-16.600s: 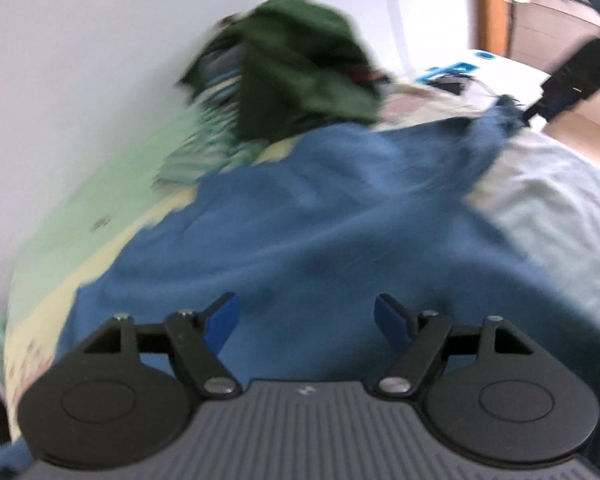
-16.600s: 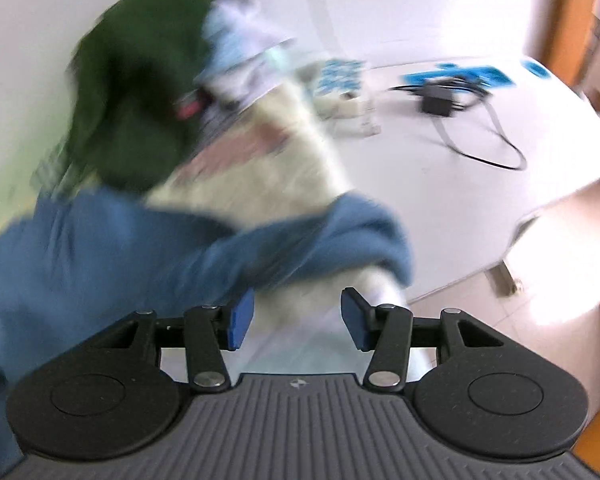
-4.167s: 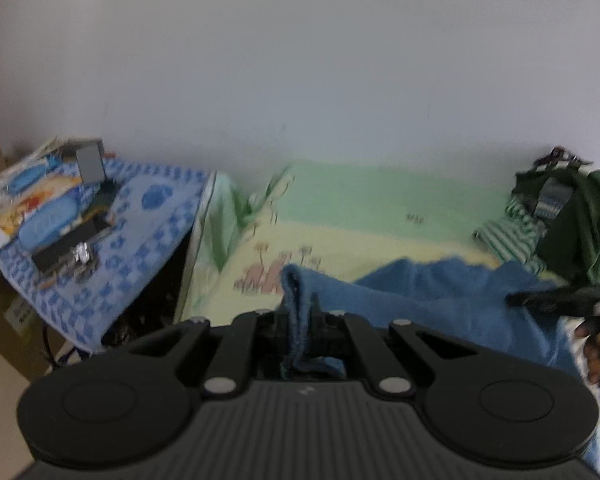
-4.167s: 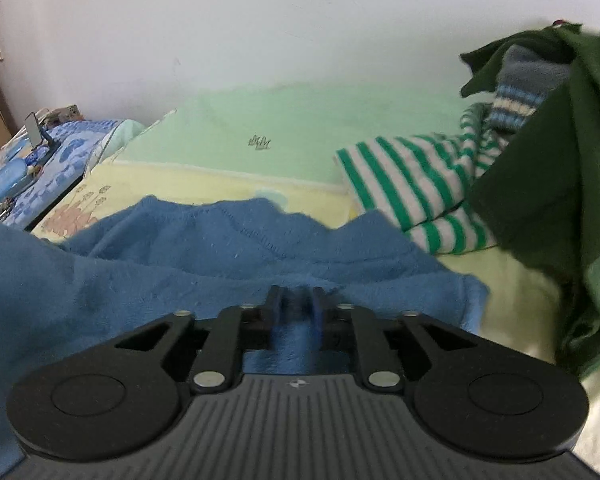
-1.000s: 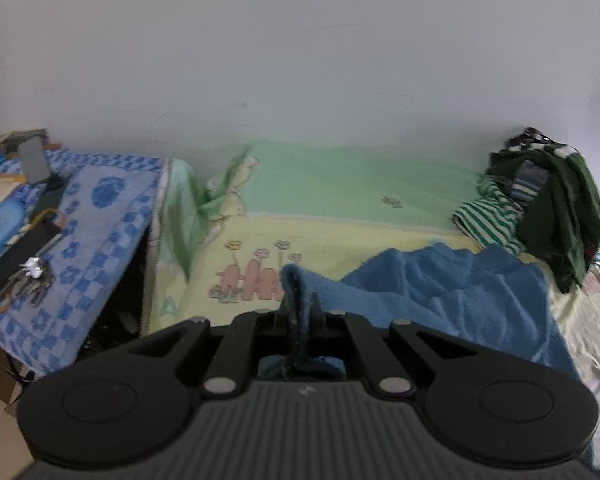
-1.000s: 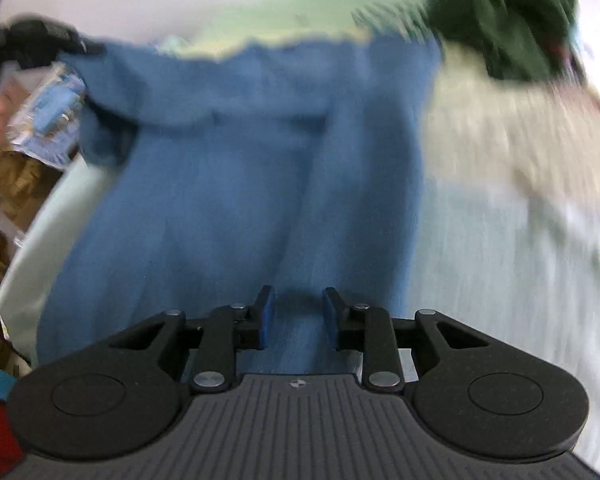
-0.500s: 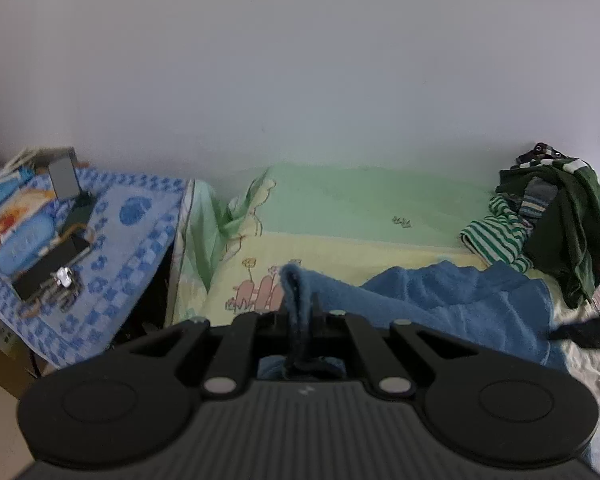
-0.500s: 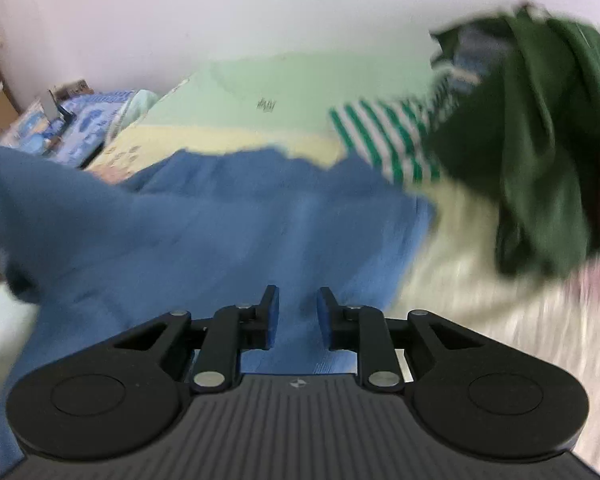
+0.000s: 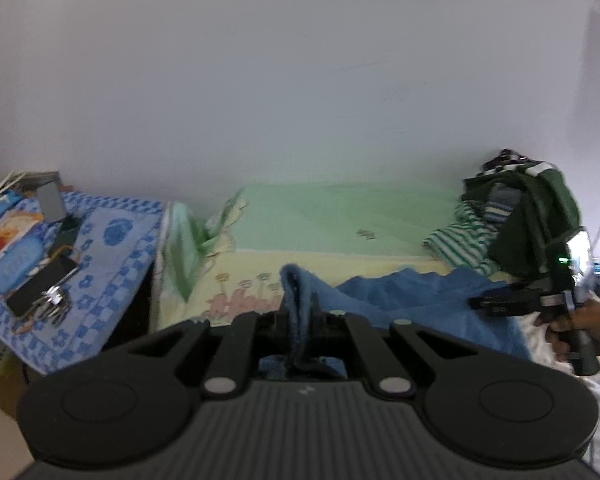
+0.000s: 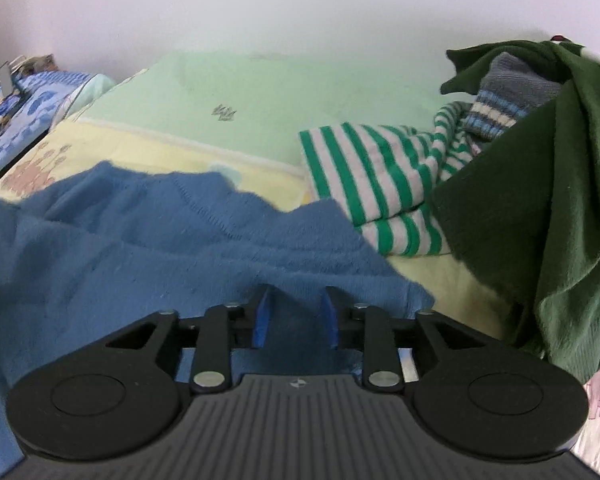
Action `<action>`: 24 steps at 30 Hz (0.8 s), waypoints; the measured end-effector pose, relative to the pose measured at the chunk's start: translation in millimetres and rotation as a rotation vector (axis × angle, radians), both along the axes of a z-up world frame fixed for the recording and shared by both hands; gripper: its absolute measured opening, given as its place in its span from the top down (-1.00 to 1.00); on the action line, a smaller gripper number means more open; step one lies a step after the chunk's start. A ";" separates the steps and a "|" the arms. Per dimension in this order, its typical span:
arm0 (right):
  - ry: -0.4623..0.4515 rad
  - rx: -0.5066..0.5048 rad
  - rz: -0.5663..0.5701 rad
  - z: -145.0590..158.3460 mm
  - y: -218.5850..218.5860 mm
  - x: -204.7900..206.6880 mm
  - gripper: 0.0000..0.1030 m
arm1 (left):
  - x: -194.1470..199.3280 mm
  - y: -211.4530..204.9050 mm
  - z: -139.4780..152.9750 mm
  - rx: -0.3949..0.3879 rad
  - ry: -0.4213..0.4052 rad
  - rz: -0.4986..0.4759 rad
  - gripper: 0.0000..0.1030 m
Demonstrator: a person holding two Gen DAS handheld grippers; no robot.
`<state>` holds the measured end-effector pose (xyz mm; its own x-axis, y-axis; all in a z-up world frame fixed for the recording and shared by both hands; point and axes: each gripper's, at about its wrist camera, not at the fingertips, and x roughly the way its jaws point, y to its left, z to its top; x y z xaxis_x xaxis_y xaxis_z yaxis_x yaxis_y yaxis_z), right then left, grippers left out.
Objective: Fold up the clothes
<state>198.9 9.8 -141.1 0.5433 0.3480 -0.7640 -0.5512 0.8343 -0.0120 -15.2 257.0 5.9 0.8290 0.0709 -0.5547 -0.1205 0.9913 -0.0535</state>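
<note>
A blue knitted sweater (image 9: 400, 296) lies spread on the bed. My left gripper (image 9: 300, 312) is shut on a bunched edge of it, and the cloth stands up between the fingers. In the right wrist view the sweater (image 10: 180, 232) fills the lower left. My right gripper (image 10: 295, 308) hovers low over the sweater's right corner. Its jaws are opening, with blue cloth showing in the gap but not pinched by the pads. From the left wrist view, the right gripper (image 9: 496, 304) shows at the far right, held by a hand (image 9: 580, 320).
A pile with a dark green garment (image 10: 540, 200) and a green-and-white striped top (image 10: 372, 168) sits at the right of the bed. The sheet (image 10: 260, 92) is green and yellow. At the left, a table under a blue checked cloth (image 9: 100, 240) carries a phone and keys.
My right gripper swung across the sweater toward its corner by the clothes pile, and its jaws narrowed and then widened. The left gripper rose a little, still gripping the sweater.
</note>
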 end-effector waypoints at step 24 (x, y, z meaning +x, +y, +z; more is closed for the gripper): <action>-0.018 -0.071 0.032 15.1 -53.8 -182.7 0.73 | -1.2 -13.2 -3.4 -0.018 -0.036 -0.257 1.00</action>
<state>16.1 -44.0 -126.0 0.5470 0.3106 -0.7774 -0.5768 0.8129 -0.0811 -16.4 243.7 2.5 0.8375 -0.1544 -0.5242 0.1374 0.9879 -0.0715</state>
